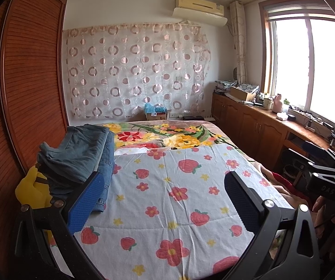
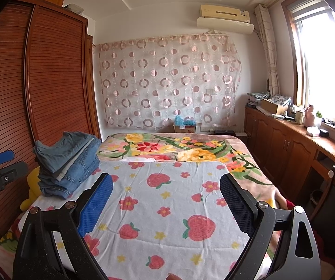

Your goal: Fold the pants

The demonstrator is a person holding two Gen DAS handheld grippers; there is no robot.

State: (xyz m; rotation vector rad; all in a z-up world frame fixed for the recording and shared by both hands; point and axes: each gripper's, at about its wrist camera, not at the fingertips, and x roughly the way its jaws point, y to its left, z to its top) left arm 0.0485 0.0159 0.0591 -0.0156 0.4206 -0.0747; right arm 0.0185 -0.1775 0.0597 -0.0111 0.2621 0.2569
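A stack of folded denim pants (image 1: 83,156) (image 2: 70,163) rests at the bed's left edge, grey-blue pairs on top of darker blue jeans. My left gripper (image 1: 165,200) hovers open above the strawberry-print sheet (image 1: 179,210), its left finger just right of the stack, with nothing between the fingers. My right gripper (image 2: 166,200) is also open and empty over the same sheet (image 2: 167,210), to the right of the stack. In the right wrist view the left gripper (image 2: 4,163) shows at the far left with a hand on its handle. The right gripper's body shows at the far right of the left wrist view.
A yellow plush toy (image 1: 30,191) sits between the stack and the slatted wooden wardrobe (image 1: 27,81). A floral blanket (image 1: 172,135) covers the far end of the bed. Wooden cabinets (image 2: 296,147) with clutter on top run under the window at right.
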